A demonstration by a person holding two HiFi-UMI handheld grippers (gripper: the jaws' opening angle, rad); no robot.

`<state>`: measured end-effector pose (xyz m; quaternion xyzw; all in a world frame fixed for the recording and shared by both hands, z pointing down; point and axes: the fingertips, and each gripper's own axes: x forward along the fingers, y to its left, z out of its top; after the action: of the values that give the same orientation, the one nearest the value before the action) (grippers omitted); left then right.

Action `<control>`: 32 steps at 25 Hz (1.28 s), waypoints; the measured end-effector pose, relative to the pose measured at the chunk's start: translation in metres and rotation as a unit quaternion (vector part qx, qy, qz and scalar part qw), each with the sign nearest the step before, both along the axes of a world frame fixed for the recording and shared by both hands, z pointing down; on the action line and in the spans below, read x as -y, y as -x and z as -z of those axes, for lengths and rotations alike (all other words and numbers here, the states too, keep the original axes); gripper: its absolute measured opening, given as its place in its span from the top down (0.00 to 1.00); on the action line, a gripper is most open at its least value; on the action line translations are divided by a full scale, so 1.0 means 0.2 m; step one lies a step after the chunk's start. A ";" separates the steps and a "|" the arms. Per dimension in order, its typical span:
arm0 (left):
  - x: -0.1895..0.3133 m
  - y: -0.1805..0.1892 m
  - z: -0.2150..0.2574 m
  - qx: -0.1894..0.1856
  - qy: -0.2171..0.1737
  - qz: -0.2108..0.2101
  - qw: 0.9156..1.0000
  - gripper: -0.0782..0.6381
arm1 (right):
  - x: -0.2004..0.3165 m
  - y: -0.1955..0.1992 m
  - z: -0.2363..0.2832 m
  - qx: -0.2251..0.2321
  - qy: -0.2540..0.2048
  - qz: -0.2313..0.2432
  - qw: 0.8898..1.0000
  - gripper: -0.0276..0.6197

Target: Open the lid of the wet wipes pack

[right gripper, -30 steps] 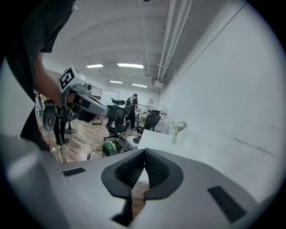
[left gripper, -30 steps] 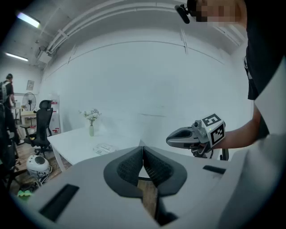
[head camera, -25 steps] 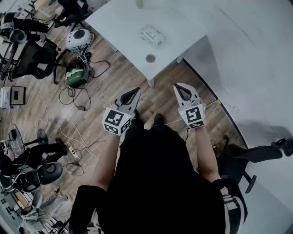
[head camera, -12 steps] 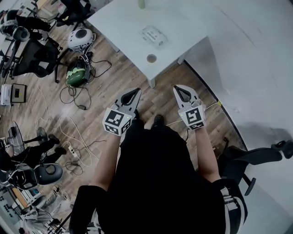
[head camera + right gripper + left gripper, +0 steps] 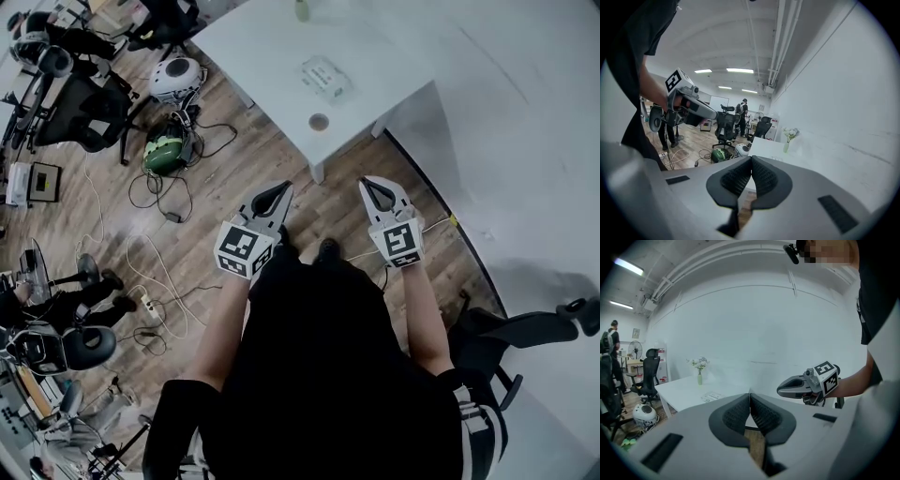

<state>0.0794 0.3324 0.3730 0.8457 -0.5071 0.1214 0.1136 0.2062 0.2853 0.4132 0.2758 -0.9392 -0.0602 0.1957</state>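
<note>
Both tongs, the left gripper and the right gripper, are held side by side in front of the person, short of the near corner of the white table and over wood floor. Each has its jaws pressed together with nothing between them, and both point toward the table, which suggests a carry posture during the approach, not a working grip. The wet wipes pack lies flat on the table, a little in from that near corner, its lid apparently unopened and well out of reach of either gripper. A small vase of flowers stands at the table's far edge, beyond the pack. A round cable port sits in the tabletop between the pack and the near corner. Judged from this, the task has not begun; the jaws must spread before they can catch the lid.
</note>
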 end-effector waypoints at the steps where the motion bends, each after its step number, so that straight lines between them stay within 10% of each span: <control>1: -0.01 0.00 0.00 0.001 0.000 0.001 1.000 0.86 | 0.00 0.00 0.00 0.000 -0.001 0.001 1.000 0.93; 32: 0.15 0.29 -0.07 -0.038 0.002 0.002 0.999 0.86 | 0.12 0.22 -0.01 -0.042 -0.008 -0.012 0.999 0.93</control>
<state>0.0218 0.3020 0.3871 0.8486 -0.5036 0.0905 0.1346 0.1616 0.2615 0.4160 0.2861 -0.9260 -0.0771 0.2339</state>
